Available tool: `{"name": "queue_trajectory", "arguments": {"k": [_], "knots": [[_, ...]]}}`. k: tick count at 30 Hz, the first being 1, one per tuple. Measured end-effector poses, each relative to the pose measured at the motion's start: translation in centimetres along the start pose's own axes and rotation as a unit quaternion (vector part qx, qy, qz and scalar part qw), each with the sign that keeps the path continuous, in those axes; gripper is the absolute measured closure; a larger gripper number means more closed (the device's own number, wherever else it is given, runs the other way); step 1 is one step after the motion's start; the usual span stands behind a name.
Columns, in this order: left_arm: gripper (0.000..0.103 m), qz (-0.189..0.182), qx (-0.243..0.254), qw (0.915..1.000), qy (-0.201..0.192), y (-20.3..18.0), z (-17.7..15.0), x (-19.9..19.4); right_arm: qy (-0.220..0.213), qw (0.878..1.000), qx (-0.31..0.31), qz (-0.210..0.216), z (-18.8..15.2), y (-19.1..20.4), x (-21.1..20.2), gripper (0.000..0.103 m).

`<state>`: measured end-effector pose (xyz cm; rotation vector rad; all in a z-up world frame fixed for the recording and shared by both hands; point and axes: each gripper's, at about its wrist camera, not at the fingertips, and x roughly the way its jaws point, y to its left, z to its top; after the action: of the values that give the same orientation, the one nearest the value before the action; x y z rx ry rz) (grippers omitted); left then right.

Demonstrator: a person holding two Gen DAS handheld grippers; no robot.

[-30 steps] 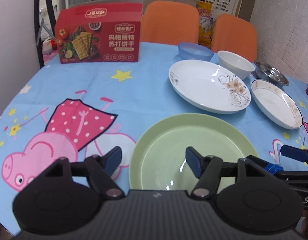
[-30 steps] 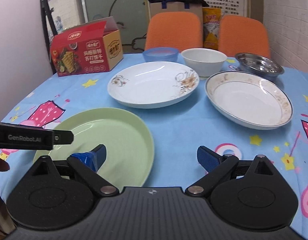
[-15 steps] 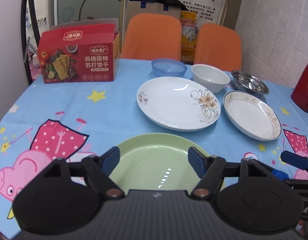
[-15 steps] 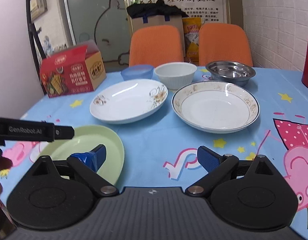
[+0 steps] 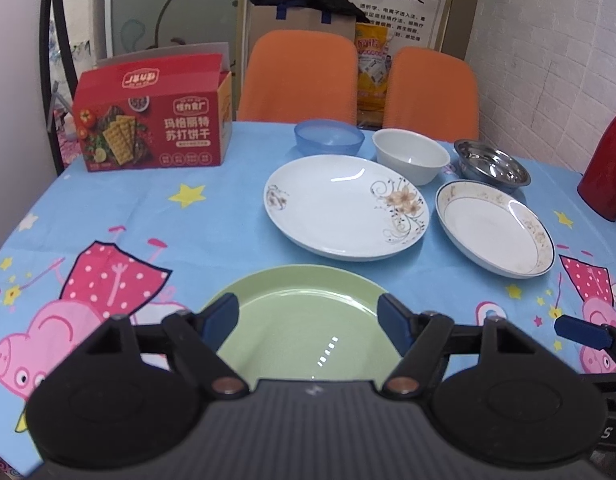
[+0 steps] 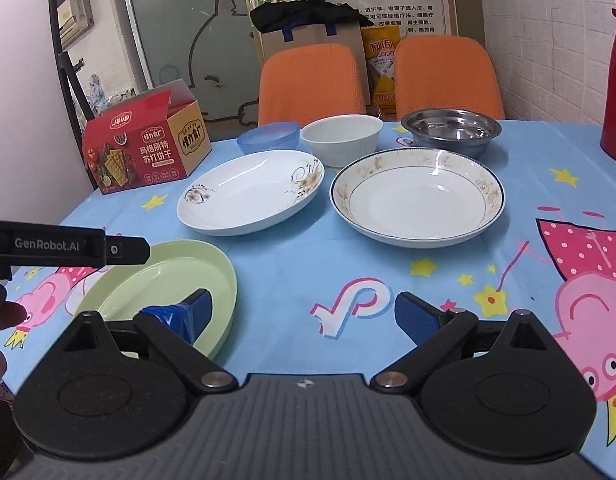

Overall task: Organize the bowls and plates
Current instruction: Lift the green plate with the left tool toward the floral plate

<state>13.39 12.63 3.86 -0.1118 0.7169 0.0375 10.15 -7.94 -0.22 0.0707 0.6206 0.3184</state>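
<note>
Six dishes show in the left wrist view: the green plate lies at six o'clock, straight under the left gripper, whose fingers are spread wide and hold nothing; the floral plate sits at twelve, the rimmed plate at two, and the blue bowl, white bowl and steel bowl line the far edge, with the cracker box at ten. In the right wrist view the right gripper is likewise spread and empty, over bare cloth; the green plate is at eight o'clock, the rimmed plate at one. All dishes lie flat, mouths up; being round, they have no true long axis, though the floral plate looks slightly oval, running eight to two. Likely step: picking a first plate to stack. To do it well, I would come in low at a rim, pinch the lip squarely, and lift level.
</note>
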Motion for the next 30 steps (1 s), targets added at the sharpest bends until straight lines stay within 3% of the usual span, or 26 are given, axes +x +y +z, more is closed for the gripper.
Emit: {"name": "queue_trajectory", "arguments": {"k": [16, 20, 30], "knots": [[0.029, -0.002, 0.0, 1.0, 0.0, 0.2, 0.9, 0.4, -0.001, 1.0, -0.015, 0.0, 0.5, -0.1, 0.2, 0.017], [0.023, 0.008, 0.005, 0.9999, -0.008, 0.4, 1.8, 0.7, -0.007, 1.0, -0.023, -0.002, 1.2, -0.1, 0.4, 0.017], [0.023, 0.032, 0.005, 0.9995, -0.005, 0.7, 2.8, 2.1, -0.008, 0.999, -0.043, -0.007, 2.1, 0.2, 1.3, 0.017]]}}
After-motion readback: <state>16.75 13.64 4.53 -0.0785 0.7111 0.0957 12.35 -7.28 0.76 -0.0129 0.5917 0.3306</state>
